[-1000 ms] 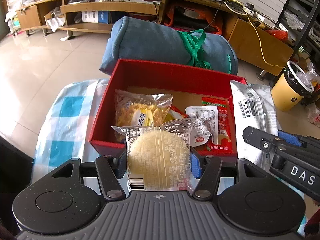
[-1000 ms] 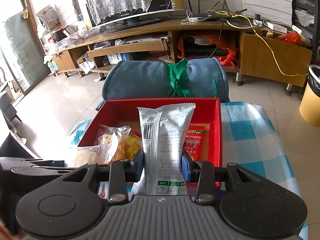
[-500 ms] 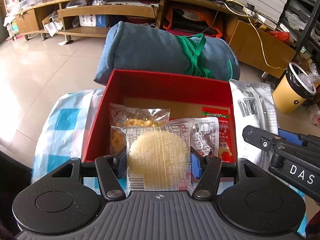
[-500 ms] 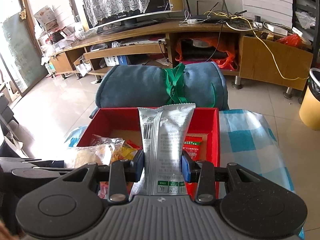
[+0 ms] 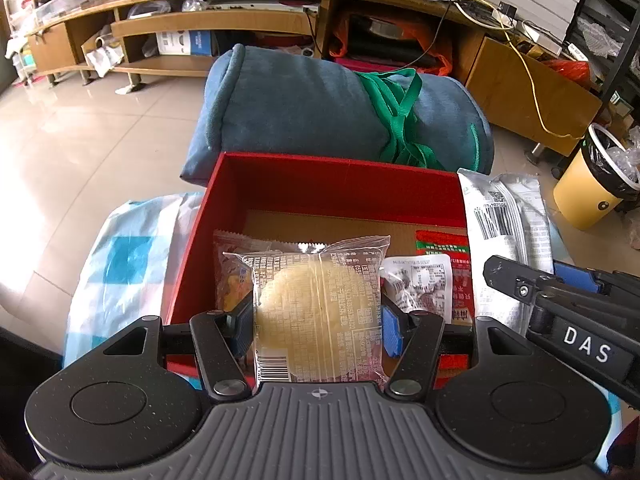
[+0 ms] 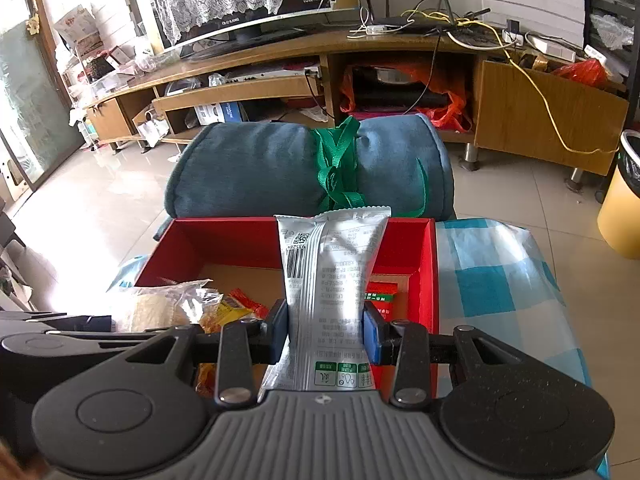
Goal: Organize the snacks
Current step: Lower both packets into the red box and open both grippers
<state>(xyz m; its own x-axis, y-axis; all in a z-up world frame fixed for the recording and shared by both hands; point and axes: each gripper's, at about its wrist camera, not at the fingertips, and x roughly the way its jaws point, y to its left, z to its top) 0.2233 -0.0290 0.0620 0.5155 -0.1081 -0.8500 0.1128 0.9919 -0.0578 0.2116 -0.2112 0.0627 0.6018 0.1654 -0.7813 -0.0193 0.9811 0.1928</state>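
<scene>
The right gripper (image 5: 560,280) beside the red box (image 5: 340,184) reads "DAS".

We look steeply down along each gripper's fingers, close above the red box (image 5: 336,184). Both wrist views share it and the blue rolled blanket (image 6: 260,168) behind.

Glossy clear-plastic pastry wrapper (image 5: 320,312)
</scene>
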